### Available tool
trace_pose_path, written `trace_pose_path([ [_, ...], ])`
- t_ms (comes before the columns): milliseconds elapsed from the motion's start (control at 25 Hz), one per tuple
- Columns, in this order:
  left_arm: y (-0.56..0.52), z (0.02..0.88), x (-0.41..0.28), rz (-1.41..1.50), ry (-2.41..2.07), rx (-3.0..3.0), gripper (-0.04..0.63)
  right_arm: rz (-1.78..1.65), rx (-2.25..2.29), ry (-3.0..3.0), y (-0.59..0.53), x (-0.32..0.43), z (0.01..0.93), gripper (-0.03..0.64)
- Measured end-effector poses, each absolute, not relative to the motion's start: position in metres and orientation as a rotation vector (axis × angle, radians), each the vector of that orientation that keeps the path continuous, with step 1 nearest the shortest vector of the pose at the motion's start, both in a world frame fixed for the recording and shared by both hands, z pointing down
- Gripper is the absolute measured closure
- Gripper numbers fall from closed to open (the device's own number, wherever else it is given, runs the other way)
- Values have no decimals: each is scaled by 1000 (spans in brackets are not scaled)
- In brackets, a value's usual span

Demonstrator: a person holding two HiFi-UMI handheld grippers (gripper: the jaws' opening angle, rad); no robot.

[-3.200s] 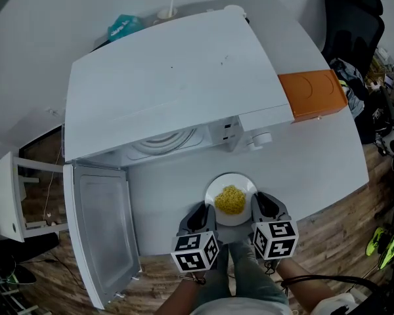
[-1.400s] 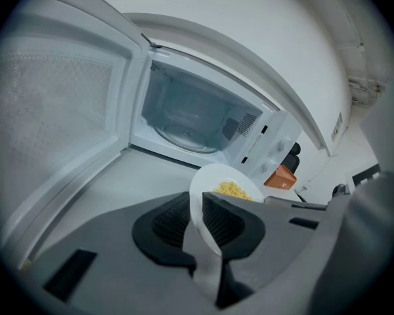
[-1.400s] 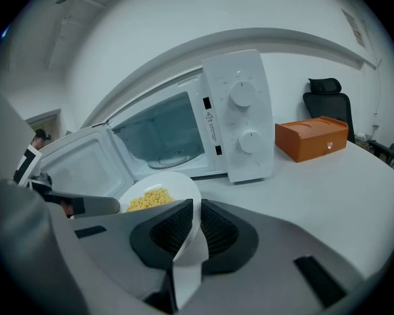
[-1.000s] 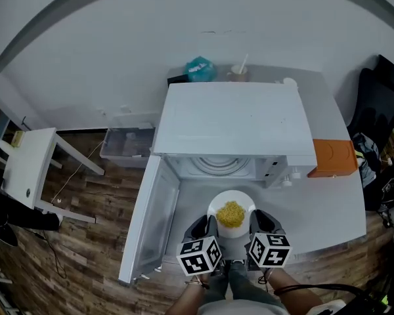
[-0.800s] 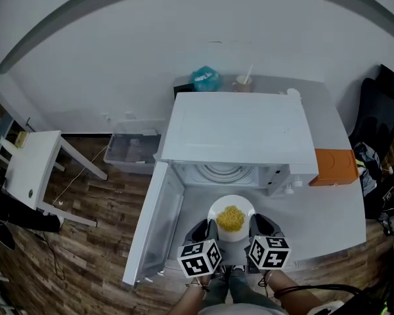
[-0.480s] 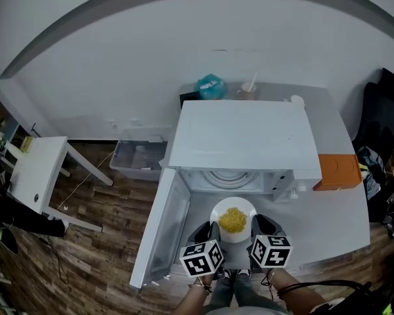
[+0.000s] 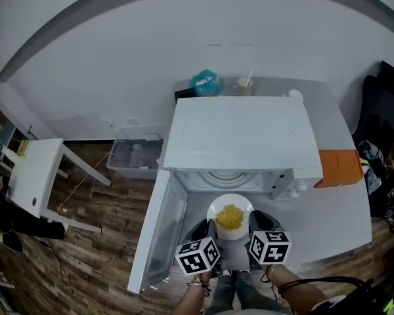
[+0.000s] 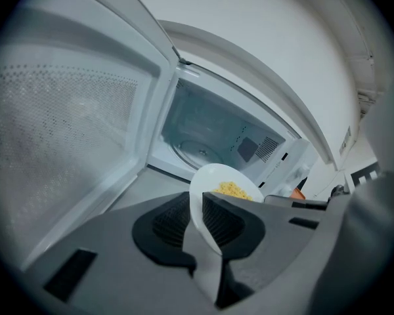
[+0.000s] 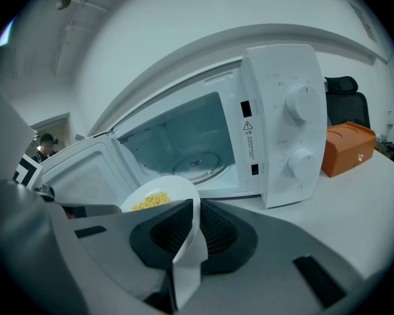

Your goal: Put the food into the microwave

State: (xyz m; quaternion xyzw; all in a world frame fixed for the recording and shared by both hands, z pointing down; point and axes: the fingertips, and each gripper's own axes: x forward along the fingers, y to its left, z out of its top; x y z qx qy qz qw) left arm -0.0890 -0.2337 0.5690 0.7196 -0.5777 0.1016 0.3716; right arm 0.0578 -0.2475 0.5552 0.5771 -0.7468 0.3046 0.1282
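Note:
A white plate [image 7: 230, 210] with yellow food [image 7: 230, 216] hangs just in front of the open white microwave [image 7: 243, 136]. My left gripper [image 7: 208, 230] is shut on the plate's left rim and my right gripper [image 7: 253, 227] on its right rim. In the left gripper view the plate [image 8: 213, 179] stands edge-on between the jaws of the left gripper [image 8: 198, 216], with the cavity and its glass turntable [image 8: 198, 152] beyond. The right gripper view has the plate [image 9: 163, 197] clamped in the right gripper [image 9: 193, 230], facing the turntable [image 9: 197, 164].
The microwave door [image 7: 159, 231] swings out to the left, beside my left gripper. An orange box [image 7: 338, 168] sits on the table right of the microwave. A teal bag [image 7: 205, 83] and a cup [image 7: 244, 83] stand behind it. A white side table [image 7: 33, 176] and a plastic bin [image 7: 134, 157] are on the floor.
Both grippers have kept their hold on the plate in front of the opening. The head view has swung round, so the microwave now faces me squarely.

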Motion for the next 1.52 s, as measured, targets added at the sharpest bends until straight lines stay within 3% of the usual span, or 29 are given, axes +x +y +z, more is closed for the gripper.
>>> trace_pose_path([
  [1520,-334,583,-96,151,-1545,1862,532,869,1806,-2217,-344,54,564,578],
])
